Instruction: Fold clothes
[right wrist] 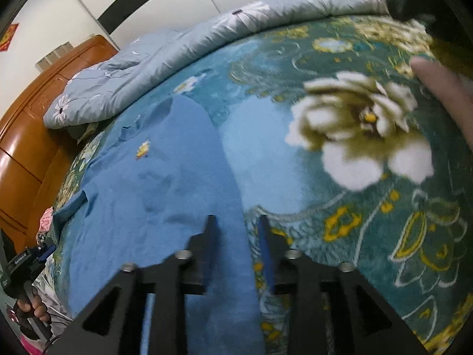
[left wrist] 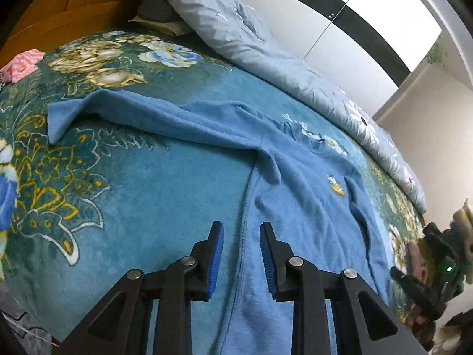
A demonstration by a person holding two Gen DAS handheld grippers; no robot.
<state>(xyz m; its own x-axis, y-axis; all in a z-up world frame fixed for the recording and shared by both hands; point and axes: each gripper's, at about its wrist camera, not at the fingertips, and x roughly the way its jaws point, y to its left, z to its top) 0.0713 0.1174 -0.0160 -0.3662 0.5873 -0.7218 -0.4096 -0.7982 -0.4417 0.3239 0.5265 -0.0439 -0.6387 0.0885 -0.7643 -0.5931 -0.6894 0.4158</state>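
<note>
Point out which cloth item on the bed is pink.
The small crumpled pink cloth near the wooden headboard; the spread sweatshirt is blue and the rolled quilt grey-blue.

The blue sweatshirt (left wrist: 295, 183) is soft matt cloth with a slightly fuzzy, fleece-like nap and a stitched side seam. Under it, the floral blanket (left wrist: 133, 177) looks plush and velvety, its pile catching light. The pale quilt (left wrist: 266, 47) along the top of the frame is smooth woven cloth with a faint sheen. At the left of the right wrist view, the headboard (right wrist: 26, 148) is glossy varnished wood. The left gripper (left wrist: 241, 261) is matt black, probably plastic, with ribbed blue pads (left wrist: 215, 261) and shiny metal pins
</note>
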